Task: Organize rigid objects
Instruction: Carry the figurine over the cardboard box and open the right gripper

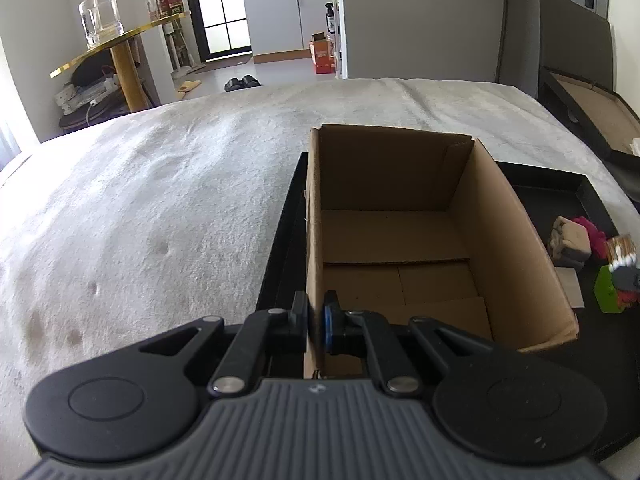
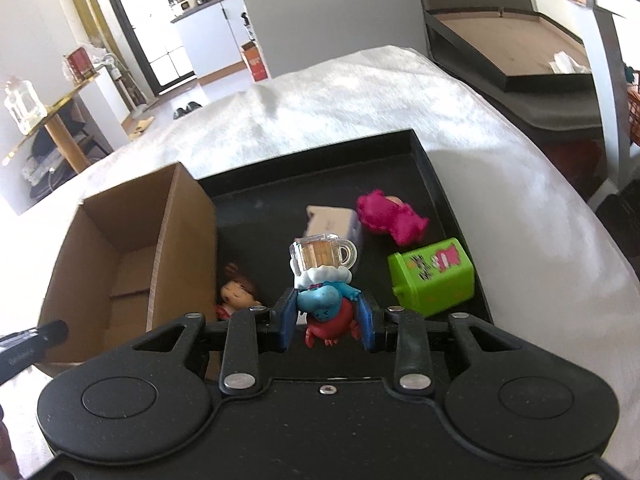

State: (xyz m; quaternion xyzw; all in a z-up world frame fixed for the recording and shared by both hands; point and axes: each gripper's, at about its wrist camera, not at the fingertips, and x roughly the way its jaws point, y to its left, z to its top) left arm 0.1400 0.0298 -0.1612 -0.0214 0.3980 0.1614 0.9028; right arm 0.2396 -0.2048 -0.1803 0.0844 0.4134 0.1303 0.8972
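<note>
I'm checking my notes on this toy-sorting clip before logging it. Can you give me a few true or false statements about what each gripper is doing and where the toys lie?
1. The left gripper is clamped on the near wall of the open brown cardboard box. True.
2. The cardboard box already holds several toys. False: its floor is bare.
3. The right gripper holds a blue and red figurine with a clear beer mug on its head. True.
4. The green plastic cube toy lies inside the box. False: it lies on the black tray, beside the box.
5. The pink plush-looking toy is on the tray. True.
</note>
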